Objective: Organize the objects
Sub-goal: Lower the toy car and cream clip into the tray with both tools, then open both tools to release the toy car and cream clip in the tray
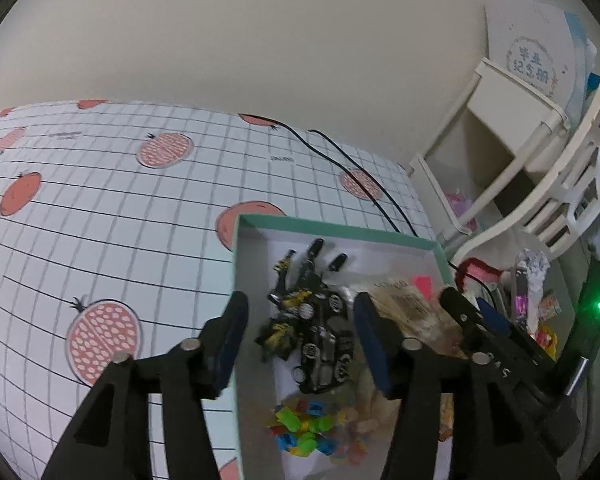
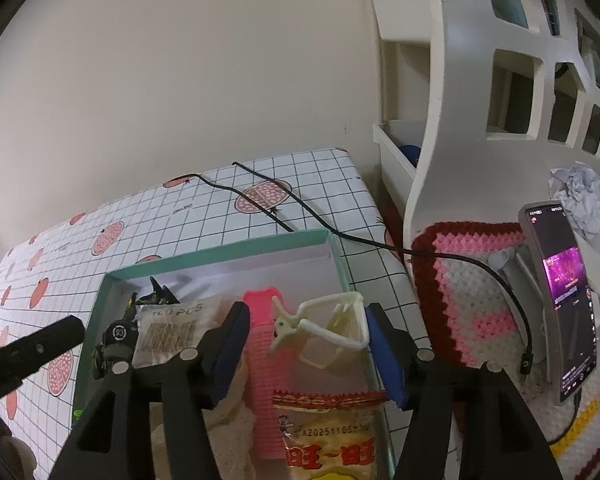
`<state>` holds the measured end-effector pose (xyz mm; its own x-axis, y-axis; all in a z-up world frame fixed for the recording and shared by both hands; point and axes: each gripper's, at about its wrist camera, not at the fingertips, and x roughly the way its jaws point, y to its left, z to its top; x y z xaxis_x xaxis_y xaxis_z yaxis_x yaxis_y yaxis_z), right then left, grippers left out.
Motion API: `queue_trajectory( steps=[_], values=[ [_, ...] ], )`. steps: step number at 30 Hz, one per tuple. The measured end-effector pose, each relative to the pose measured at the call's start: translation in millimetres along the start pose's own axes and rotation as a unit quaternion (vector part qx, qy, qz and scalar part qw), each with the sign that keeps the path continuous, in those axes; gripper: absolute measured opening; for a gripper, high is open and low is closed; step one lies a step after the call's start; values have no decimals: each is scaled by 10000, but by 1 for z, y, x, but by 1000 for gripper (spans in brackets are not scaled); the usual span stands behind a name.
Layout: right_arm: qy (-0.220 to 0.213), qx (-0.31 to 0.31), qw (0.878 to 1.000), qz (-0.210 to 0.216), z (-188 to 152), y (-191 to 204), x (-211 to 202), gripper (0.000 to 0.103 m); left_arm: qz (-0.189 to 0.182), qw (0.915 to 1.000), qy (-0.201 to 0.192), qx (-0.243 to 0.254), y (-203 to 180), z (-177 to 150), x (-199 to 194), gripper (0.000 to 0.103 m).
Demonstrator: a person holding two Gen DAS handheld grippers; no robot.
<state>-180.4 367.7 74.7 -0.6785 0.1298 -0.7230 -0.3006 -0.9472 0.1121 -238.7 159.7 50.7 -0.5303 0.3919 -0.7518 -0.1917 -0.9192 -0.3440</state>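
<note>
Cream walls back a worktop [image 1: 100, 208] covered in a white grid-patterned cloth printed with pink pomegranates, where a shallow teal-rimmed cardboard box [image 1: 328, 229] holds a jumble of small items. Over the box's left wall hangs the left gripper [image 1: 300, 336], jaws apart, with a black toy car [image 1: 327, 344] lying between its fingers and a heap of bright plastic beads [image 1: 304, 432] nearer the camera. Over the box's right half hangs the right gripper [image 2: 304, 344], jaws apart and empty, above a cream plastic clip [image 2: 324, 326], a pink ridged comb [image 2: 265, 380] and a red-and-yellow snack packet [image 2: 332, 436]. Beside the box, a smartphone [image 2: 560, 300] stands lit on a pink-and-white crocheted mat [image 2: 460, 292], its black cable [image 2: 300, 204] trailing across the cloth.
</note>
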Motion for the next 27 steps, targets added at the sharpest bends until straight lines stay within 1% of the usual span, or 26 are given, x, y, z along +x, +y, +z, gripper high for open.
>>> queue_trajectory(
  steps=[2,5,6,7,8,13,15,16,17,18,19,25,26,27],
  values=[
    [9,24,10000,12,0,0,1,67,37,10000,-45,-56,5,2,-1,63],
    [3,29,10000,44,0,0,0,69,135,9997,-99,-151,9,2,-3,75],
    [6,21,10000,39,0,0,0,70,168,9997,-115,-154,11,2,-4,77],
    [8,10,10000,30,-1,1,0,74,209,9996,-120,-152,12,2,-3,77],
    [6,3,10000,31,-1,1,0,80,276,9995,-93,-144,13,2,-2,78],
    [-26,-70,9999,73,-1,5,-1,82,430,9990,-97,-118,16,0,2,83],
    [-11,-87,9999,90,-2,6,0,82,497,9986,-123,-133,17,0,2,84],
    [-1,-91,9999,94,-2,6,0,84,525,9984,-134,-138,18,0,3,84],
    [7,-91,9999,93,-3,6,1,90,563,9982,-152,-149,20,-1,3,88],
    [11,-91,9999,84,-3,6,1,93,584,9980,-161,-157,21,-1,2,95],
    [0,-89,9999,78,-3,6,1,97,602,9979,-185,-171,23,-1,2,97],
    [-18,-49,10000,70,-3,3,0,100,702,9970,-282,-181,26,-2,1,98],
    [-15,-55,10000,68,-3,3,0,100,747,9966,-308,-177,27,-2,1,102],
    [-10,-63,10000,73,-3,3,0,101,786,9962,-338,-176,27,-2,0,103]
  ],
)
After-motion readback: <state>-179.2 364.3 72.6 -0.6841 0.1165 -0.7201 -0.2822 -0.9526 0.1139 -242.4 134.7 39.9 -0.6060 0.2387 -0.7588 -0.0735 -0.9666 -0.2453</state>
